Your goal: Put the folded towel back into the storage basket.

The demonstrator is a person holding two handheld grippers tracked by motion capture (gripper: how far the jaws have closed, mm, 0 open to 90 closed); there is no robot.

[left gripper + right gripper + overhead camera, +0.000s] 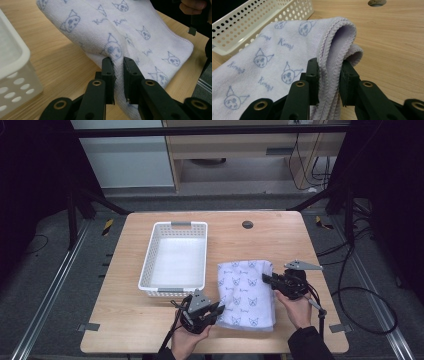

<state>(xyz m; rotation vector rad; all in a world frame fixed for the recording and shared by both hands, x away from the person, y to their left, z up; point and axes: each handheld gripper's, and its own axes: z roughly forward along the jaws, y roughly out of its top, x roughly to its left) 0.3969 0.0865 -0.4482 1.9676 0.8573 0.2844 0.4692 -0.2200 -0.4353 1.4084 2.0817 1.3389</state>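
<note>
- Where the towel (247, 292) passes between the jaws, its pinched edges are hidden, and its far side runs out of frame in the left gripper view.
- Just beside the towel at 9 o'clock sits a white basket (175, 257); a dark round hole (247, 224) marks the table (125, 320) at 12 o'clock.
- Left gripper (216, 310) comes in from 7 o'clock, clamped on the towel's near left edge (117, 67).
- Right gripper (266, 279) reaches from 4 o'clock, clamped on the folded right edge (334, 67).
</note>
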